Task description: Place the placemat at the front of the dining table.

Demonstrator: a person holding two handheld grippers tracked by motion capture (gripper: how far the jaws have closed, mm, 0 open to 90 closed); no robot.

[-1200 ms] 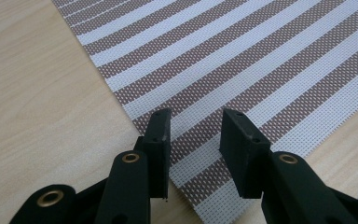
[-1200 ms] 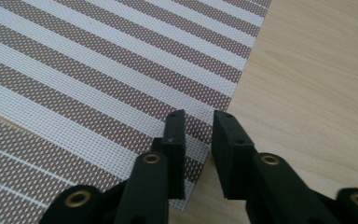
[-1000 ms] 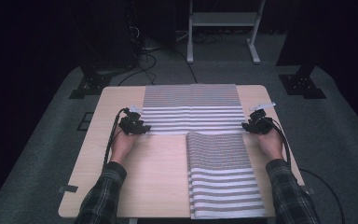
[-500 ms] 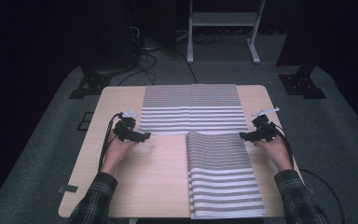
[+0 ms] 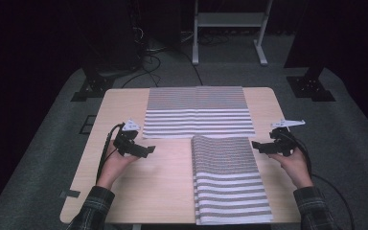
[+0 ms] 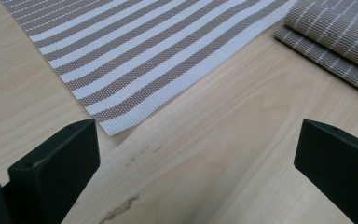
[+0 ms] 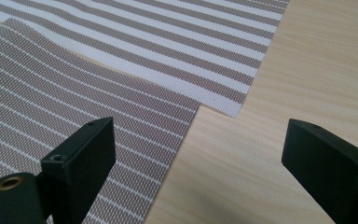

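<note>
A striped placemat [image 5: 199,112] lies flat across the back of the wooden table [image 5: 167,191]. A stack of similar mats [image 5: 227,179] lies at the front right, its far edge touching the flat mat. My left gripper [image 5: 148,150] hovers just in front of the flat mat's near left corner [image 6: 114,126]. Its jaws have just been opening and stand wide with only bare wood between them [image 6: 198,140]. My right gripper [image 5: 256,145] sits beside the stack's far right corner. Its jaws have also just been opening, and they stand wide and hold nothing [image 7: 200,135].
In the right gripper view the stack [image 7: 74,102] overlaps the flat mat [image 7: 168,46] at the left. Bare wood shows at the table's front left [image 5: 139,191]. Cables trail from both grippers. Dark stands and a white frame [image 5: 227,28] are on the floor behind the table.
Both grippers opened and let go of the flat mat's near corners. Both hands drew back toward the near side, the left a little leftward, the right a little rightward.
</note>
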